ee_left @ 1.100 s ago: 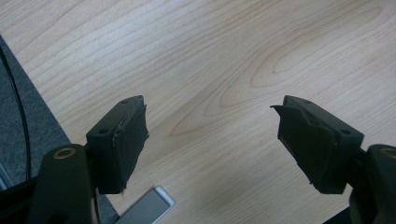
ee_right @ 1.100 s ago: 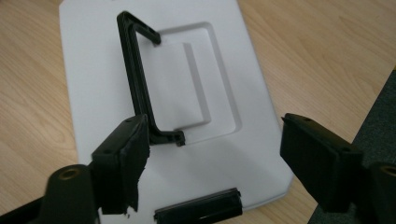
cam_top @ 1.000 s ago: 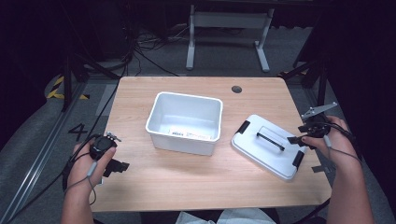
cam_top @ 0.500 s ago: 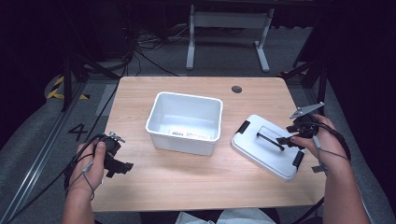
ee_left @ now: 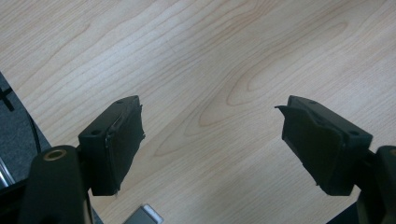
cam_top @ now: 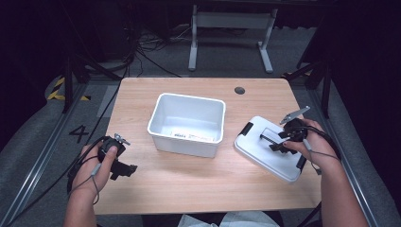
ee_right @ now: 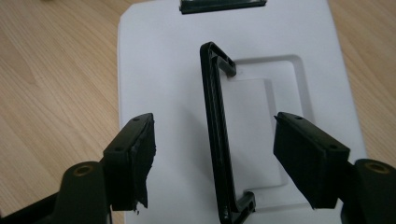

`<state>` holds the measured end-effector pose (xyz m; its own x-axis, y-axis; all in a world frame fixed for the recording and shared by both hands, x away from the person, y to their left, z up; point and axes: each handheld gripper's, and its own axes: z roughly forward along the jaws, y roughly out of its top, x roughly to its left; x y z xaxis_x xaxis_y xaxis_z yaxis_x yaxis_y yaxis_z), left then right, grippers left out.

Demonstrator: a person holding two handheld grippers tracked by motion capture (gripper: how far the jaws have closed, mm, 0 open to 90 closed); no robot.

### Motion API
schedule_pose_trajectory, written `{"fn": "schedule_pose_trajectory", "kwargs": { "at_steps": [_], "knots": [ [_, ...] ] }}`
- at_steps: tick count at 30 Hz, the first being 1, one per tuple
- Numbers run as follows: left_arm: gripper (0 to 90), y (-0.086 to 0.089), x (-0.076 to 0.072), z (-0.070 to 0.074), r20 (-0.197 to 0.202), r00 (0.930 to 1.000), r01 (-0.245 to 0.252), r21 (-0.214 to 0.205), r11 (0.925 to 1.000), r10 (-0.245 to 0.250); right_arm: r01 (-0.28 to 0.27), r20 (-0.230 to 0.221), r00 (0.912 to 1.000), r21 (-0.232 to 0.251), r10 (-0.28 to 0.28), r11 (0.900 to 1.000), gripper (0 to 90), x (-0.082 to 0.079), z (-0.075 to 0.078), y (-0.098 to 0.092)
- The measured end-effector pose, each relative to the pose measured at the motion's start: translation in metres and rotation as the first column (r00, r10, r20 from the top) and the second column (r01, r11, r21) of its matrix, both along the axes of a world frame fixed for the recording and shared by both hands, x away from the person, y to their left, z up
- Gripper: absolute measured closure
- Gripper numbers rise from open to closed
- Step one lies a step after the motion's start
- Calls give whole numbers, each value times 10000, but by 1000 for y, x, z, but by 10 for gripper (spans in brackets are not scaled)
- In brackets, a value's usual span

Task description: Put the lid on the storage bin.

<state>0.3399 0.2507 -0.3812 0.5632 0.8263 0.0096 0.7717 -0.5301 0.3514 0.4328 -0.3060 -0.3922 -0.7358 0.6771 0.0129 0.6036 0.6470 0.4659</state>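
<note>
A white open bin [cam_top: 187, 124] stands at the table's middle. Its white lid [cam_top: 269, 147] lies flat to the right, with a black handle [cam_top: 270, 137] and black end clips. My right gripper [cam_top: 278, 142] hovers over the lid, open. In the right gripper view the raised handle [ee_right: 215, 135] runs lengthwise between the two spread jaws and the lid [ee_right: 159, 70] lies beneath. My left gripper [cam_top: 124, 169] sits low near the table's front left, open, with bare wood [ee_left: 210, 70] between its jaws.
The wooden table [cam_top: 142, 94] has a round cable hole [cam_top: 239, 90] at its back right. A label lies inside the bin [cam_top: 189, 135]. Cables and a metal frame leg [cam_top: 194, 33] lie on the dark floor behind.
My right gripper has moved left from the table's right edge onto the lid, over its handle. My left gripper has shifted slightly right and forward.
</note>
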Motion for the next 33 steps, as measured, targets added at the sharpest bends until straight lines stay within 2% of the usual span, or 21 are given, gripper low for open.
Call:
{"fn": "schedule_pose_trajectory", "kwargs": {
  "at_steps": [7,11,17,20,22,27,33],
  "knots": [
    [210,0,0,-2,17,10000,90,-28,10000,-90,0,-403,9992,-488,-20,9988,329,7,-16,5],
    [210,-1,1,-3,15,9998,206,-4,9998,-206,-95,-325,9994,-828,69,9965,416,11,-23,7],
    [210,-2,1,-5,-61,9996,284,14,9996,-284,132,-12,9999,-1142,-134,9934,693,11,-19,8],
    [209,-3,1,-6,-97,9988,474,3,9989,-474,155,165,9998,-992,-139,9949,815,11,-12,5],
    [209,-4,1,-6,-129,9988,476,9,9989,-476,154,233,9996,-1149,-128,9933,826,11,-11,3],
    [209,-4,1,-7,-146,9980,617,2,9981,-617,121,229,9997,-1074,-97,9941,832,12,-11,1],
    [208,0,0,-5,-75,9986,520,-66,9986,-521,19,165,9999,-1100,-1,9939,847,14,-10,0]
  ]
}}
